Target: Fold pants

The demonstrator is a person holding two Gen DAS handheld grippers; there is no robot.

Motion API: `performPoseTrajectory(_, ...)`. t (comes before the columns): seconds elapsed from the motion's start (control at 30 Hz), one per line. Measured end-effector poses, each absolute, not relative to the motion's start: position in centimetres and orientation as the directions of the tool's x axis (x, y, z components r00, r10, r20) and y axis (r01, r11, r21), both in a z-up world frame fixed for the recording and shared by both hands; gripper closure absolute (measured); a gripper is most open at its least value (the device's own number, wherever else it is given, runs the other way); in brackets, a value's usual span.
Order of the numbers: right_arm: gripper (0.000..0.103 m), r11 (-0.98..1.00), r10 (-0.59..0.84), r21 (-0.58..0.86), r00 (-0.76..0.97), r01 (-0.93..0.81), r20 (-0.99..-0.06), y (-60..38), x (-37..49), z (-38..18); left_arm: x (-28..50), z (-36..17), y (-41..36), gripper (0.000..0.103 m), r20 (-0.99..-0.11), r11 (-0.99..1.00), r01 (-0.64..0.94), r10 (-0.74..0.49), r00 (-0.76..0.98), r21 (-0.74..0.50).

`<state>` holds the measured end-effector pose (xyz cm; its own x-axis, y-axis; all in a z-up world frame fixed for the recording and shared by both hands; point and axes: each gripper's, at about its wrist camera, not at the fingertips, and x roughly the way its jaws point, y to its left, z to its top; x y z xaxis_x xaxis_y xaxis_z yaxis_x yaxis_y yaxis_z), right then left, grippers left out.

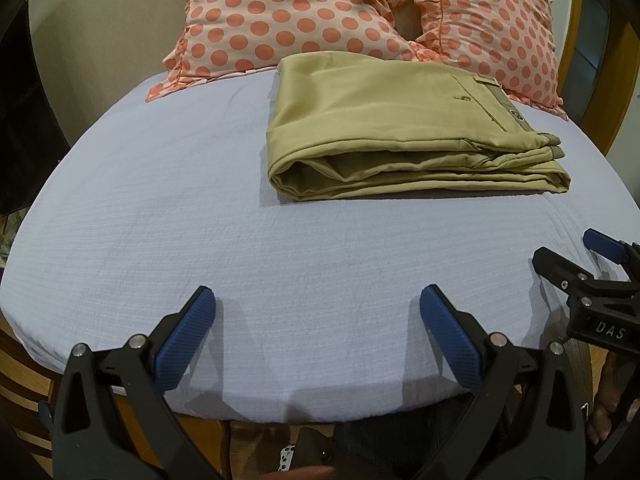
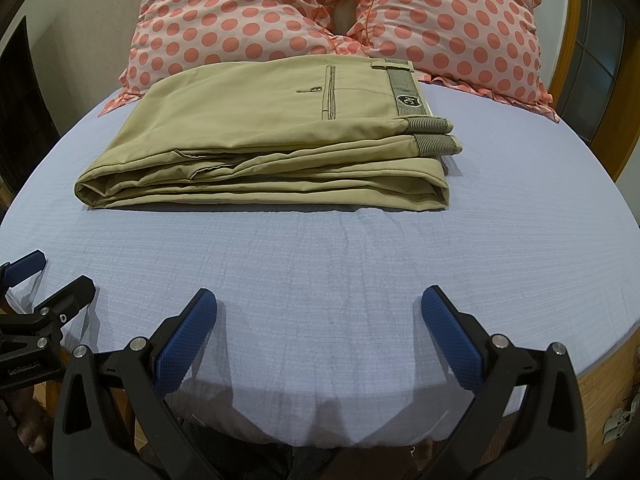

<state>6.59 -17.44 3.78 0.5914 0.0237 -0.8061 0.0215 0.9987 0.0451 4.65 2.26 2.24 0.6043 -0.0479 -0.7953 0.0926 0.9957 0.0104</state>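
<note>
The folded khaki cotton pants (image 2: 264, 136) lie crosswise on the pale blue bedsheet (image 2: 360, 272), well ahead of both grippers, nearer the right gripper (image 2: 320, 332) than the left gripper (image 1: 318, 332), both spread wide and empty.

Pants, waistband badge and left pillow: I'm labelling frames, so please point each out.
pants (image 2: 248, 120), right wrist view, top folded panel.
waistband badge (image 2: 407, 101), right wrist view, its centre.
left pillow (image 2: 224, 24), right wrist view, dotted front.

soft even indoor light, sharp focus, heavy fisheye edge warping.
</note>
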Motion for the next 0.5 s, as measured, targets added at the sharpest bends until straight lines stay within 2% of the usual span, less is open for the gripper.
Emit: performPoseTrajectory(0.5,0.001,0.999,0.023,0.045,0.592,0.022,-0.806,-17.43,6.61,3.75,4.61,2.26,2.22,0.002,-0.793,0.996,0.091,-0.047,0.607,0.011)
